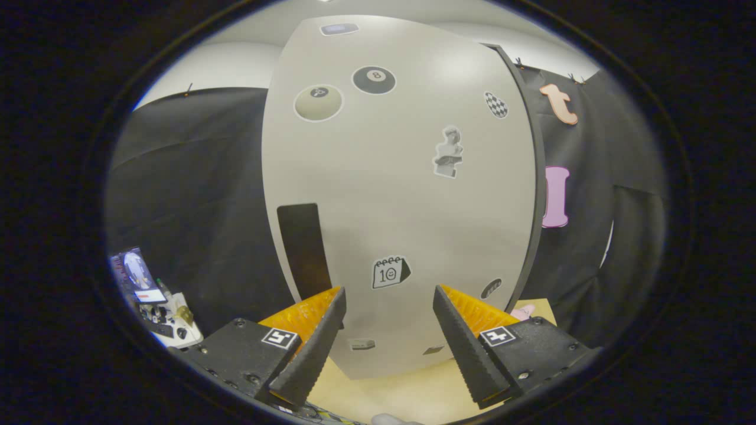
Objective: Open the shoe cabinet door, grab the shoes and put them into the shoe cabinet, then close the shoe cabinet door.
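A: What did the gripper view show at that moment?

B: The gripper [390,307] pointed straight at the shoe cabinet [401,195]. Its two fingers stood wide apart, and nothing was between them. They held nothing and pressed on nothing.

A: And the cabinet itself, where was it?

B: It stood upright just beyond the fingers, on a light wooden floor [407,395]. The pale door faced the camera and looked closed; I could see no gap along it. A dark vertical handle [304,251] was on the door's left part, just above the tip of the left finger.

A: Was there something on the door?

B: Yes, several stickers. An eight-ball sticker [374,79] and a beige ball sticker [318,103] were near the top. A bust sticker [448,151] was more to the right, with a checkered sticker [496,104] above it. A calendar sticker [390,272] sat low on the door, between the two fingers in the picture.

A: Did you see the shoes?

B: A small pink thing [523,311] lay on the floor at the cabinet's right foot, just behind the right finger. It was too much hidden, so I cannot tell what it was.

A: What else was around?

B: Black cloth [195,177] hung behind the cabinet on both sides. To the left, near the left finger, a small screen [137,274] stood over a white stand with some clutter [171,319].
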`<state>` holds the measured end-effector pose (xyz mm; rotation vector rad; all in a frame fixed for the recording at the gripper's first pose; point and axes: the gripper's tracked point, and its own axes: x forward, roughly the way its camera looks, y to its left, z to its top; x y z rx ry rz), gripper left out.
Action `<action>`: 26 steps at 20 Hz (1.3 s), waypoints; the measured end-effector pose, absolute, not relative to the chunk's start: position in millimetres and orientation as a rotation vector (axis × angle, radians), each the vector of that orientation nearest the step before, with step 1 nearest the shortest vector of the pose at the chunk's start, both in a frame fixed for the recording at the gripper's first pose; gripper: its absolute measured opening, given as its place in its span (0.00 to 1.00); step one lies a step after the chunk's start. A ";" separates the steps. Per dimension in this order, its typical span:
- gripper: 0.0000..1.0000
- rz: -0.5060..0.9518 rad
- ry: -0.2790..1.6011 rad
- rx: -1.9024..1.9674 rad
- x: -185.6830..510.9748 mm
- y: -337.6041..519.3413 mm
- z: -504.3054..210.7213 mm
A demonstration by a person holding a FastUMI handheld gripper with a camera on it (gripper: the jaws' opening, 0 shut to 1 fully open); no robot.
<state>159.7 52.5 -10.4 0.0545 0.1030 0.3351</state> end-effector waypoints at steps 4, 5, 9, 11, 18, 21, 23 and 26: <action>0.97 0.325 0.086 0.069 163.1 68.4 -4.4; 0.97 0.315 0.084 0.052 160.4 70.7 -5.1; 0.98 0.283 0.091 0.067 148.6 79.9 -3.3; 0.99 0.290 0.086 0.062 132.8 82.2 -0.6; 0.99 0.161 -0.021 0.031 46.8 39.5 11.1; 0.99 0.107 -0.022 0.012 -5.2 10.4 5.8; 0.99 0.072 -0.010 0.016 -36.3 -10.8 -3.7; 0.99 0.005 -0.003 0.027 -73.8 -46.4 -14.3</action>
